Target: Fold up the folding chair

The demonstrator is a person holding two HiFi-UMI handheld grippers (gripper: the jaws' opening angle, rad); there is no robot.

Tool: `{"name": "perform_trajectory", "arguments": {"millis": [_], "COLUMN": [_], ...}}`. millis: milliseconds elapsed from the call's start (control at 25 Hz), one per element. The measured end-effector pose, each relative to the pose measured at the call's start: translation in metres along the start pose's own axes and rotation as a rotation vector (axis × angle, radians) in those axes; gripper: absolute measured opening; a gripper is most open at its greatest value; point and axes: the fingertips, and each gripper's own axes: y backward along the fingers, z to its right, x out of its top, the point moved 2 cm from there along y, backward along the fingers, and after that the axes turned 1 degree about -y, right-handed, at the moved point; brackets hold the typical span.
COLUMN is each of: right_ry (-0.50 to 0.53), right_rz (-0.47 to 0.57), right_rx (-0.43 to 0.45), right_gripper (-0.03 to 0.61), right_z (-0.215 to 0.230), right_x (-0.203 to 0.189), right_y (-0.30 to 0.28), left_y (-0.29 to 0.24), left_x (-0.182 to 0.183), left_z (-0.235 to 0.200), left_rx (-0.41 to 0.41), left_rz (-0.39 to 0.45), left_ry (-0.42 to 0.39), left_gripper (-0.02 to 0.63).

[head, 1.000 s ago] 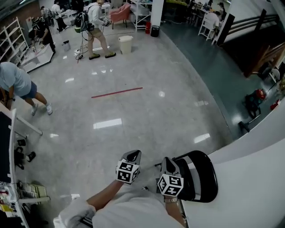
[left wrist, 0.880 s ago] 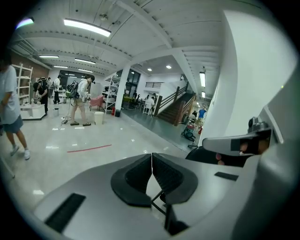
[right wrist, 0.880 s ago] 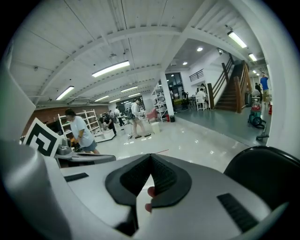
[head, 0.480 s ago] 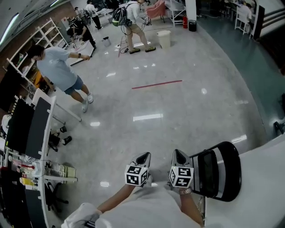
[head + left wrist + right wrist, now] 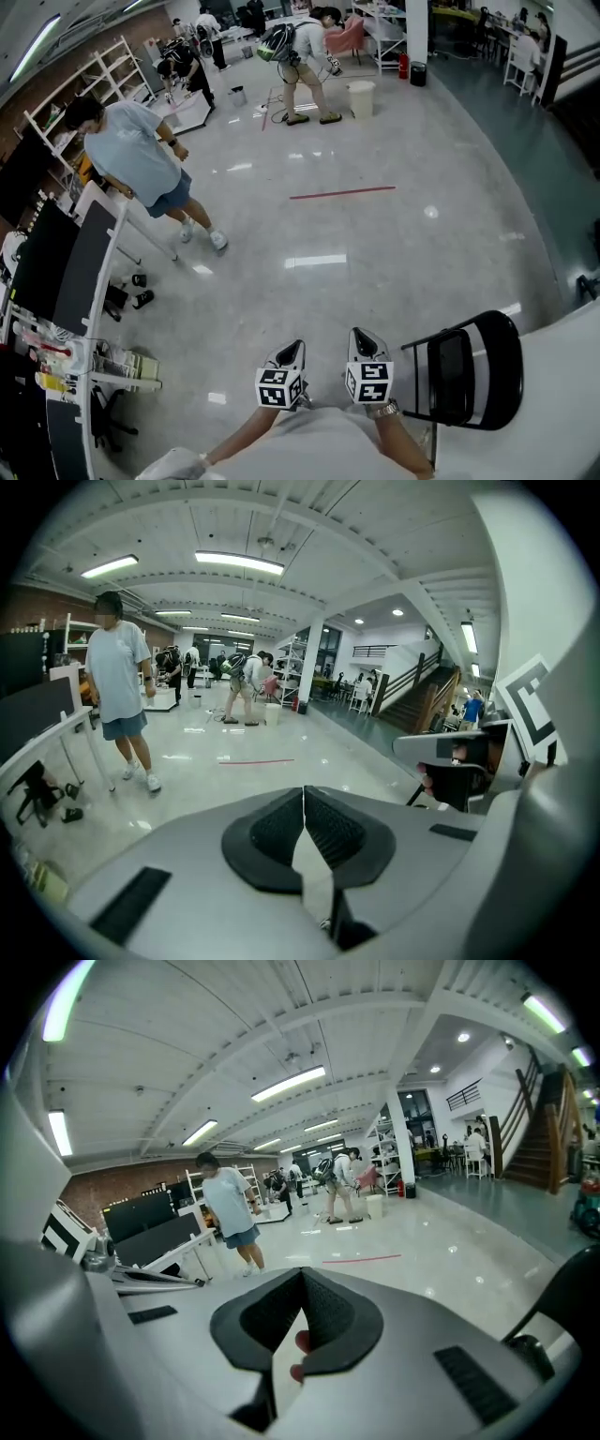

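The black folding chair [image 5: 472, 375] stands at the lower right of the head view, against a white surface; whether it is folded flat I cannot tell. Its dark edge shows at the right of the right gripper view [image 5: 570, 1299]. My right gripper [image 5: 364, 337] is shut and empty, a short way left of the chair and apart from it. Beside it, my left gripper [image 5: 292, 349] is also shut on nothing. In each gripper view the pads meet with only floor beyond them: left gripper [image 5: 303, 794], right gripper [image 5: 302, 1275].
A person in a light blue shirt [image 5: 141, 159] stands at the left near a desk with black screens [image 5: 58, 262]. A red line [image 5: 342, 193] marks the glossy floor ahead. More people and a white bin [image 5: 361, 97] are far back. A white curved surface [image 5: 572, 403] fills the lower right.
Both grippers have swung left, away from the chair, which now sits further right in view. The right gripper no longer overlaps it. The person in blue has come into the left side.
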Motion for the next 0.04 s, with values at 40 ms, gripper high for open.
{"name": "perform_trajectory", "arguments": {"millis": [40], "right_ry": [-0.010], "right_rz": [-0.005], "right_rx": [-0.006], "right_gripper": [0.005], "right_z": [-0.0080], "right_x": [-0.0033], "right_y": [-0.0045], "left_y": [0.0036], "left_x": [-0.0030], "left_z": [-0.0088], "left_rx": [-0.002], "left_rz": [-0.004], "left_ry": [-0.003], "left_gripper": [0.014]}}
